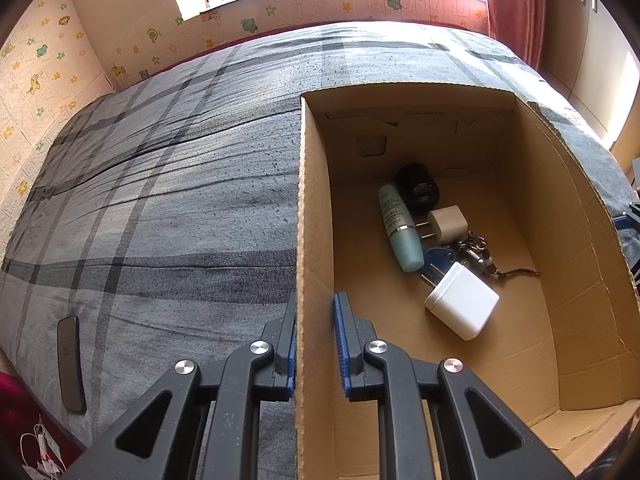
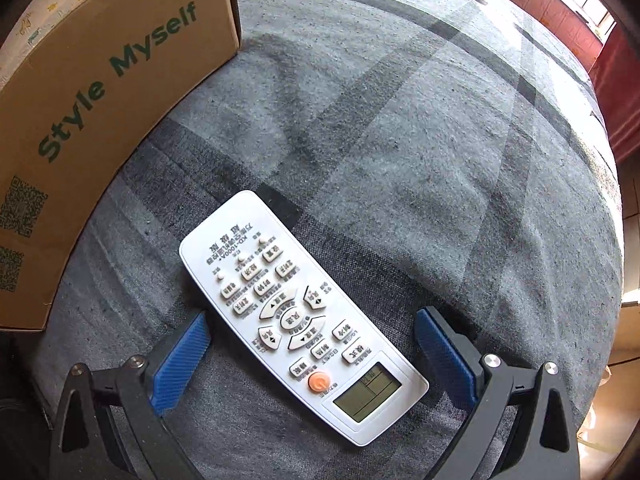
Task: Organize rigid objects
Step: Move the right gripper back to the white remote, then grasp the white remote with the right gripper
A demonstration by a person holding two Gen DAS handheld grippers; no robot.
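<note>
An open cardboard box [image 1: 314,200] stands on the bed. Inside it lie a teal bottle [image 1: 400,228], a black round object [image 1: 418,186], a small beige charger [image 1: 446,224], a larger white charger [image 1: 462,306] and a bunch of keys [image 1: 476,252]. My left gripper [image 1: 316,300] is shut on the box's left wall, one finger outside and one inside. A white remote control [image 2: 296,316] lies face up on the bedcover beside the box [image 2: 100,112]. My right gripper [image 2: 312,314] is open and points down. Its blue pads [image 2: 182,356] straddle the remote without touching it.
The grey checked bedcover [image 1: 180,200] stretches to the left of the box and beyond the remote. A dark phone [image 1: 71,364] lies near the bed's left edge. White cables [image 1: 42,452] sit below that edge. A red curtain [image 1: 516,8] hangs at the back right.
</note>
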